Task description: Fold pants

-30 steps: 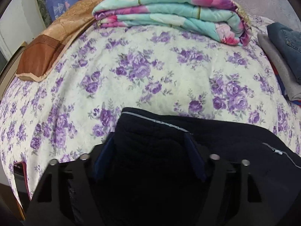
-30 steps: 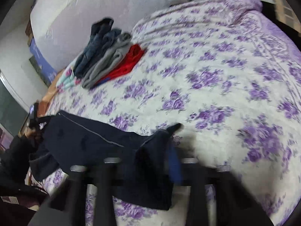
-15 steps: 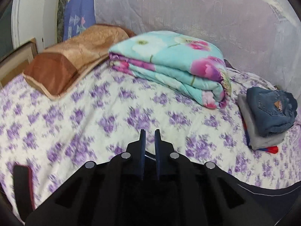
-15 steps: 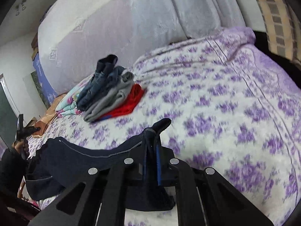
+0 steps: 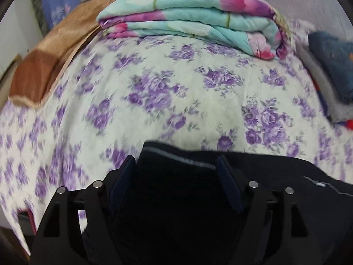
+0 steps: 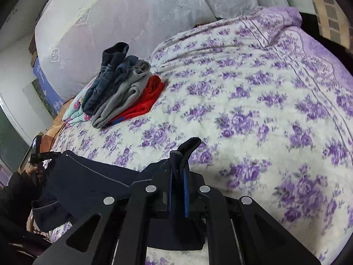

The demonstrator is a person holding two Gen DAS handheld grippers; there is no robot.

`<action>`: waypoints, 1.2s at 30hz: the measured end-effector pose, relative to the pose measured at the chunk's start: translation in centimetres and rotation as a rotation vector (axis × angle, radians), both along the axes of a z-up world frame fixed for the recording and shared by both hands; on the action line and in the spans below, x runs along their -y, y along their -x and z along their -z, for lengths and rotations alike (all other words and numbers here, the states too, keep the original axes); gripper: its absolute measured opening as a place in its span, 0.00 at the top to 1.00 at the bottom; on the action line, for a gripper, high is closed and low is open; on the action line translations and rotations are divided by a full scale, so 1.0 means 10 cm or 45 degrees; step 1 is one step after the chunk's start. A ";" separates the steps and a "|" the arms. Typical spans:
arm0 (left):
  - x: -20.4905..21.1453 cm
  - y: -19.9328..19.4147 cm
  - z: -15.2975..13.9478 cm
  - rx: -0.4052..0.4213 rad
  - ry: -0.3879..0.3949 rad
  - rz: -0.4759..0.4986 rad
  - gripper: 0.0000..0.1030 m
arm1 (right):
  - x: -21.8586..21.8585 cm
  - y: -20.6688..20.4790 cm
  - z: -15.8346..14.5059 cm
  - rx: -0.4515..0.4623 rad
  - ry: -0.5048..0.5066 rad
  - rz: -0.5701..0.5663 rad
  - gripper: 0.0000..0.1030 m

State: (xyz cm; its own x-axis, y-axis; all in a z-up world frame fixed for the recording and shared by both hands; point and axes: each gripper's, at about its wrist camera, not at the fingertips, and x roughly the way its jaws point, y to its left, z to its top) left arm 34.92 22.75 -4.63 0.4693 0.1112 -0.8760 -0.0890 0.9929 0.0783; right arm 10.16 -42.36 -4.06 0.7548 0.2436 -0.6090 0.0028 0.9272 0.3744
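Right wrist view: right tool [image 6: 177, 176] pinches soft navy pants [image 6: 92, 183]; left tool [image 5: 175, 165], just reopened, straddles them.

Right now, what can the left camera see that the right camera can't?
Only the left camera shows the brown pillow up close and its own tool open over the dark pants, its sides having just spread apart. Only the right camera shows the red cloth fully, the gray wall cover, and its tool pinching the pants. Both show the flowered bedsheet, the folded jeans and the turquoise blanket.
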 end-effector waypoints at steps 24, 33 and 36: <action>-0.33 0.18 -0.68 0.255 0.266 -0.184 0.80 | 0.13 -0.33 -0.70 0.192 0.062 0.051 0.92; -0.28 -0.18 -0.46 0.114 0.277 -0.136 1.00 | 0.15 -1.36 -0.19 -0.165 0.057 0.054 0.91; -0.01 -0.14 -0.22 -0.014 0.264 0.014 0.55 | 0.26 -1.42 0.20 -0.327 0.000 0.090 0.86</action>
State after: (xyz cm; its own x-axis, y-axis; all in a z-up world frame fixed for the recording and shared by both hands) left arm 36.31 22.86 -2.41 0.4601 -0.0771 -0.8845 -0.0785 0.9888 -0.1270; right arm 24.37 -44.97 -6.08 0.5906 0.1960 -0.7828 0.1625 0.9213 0.3533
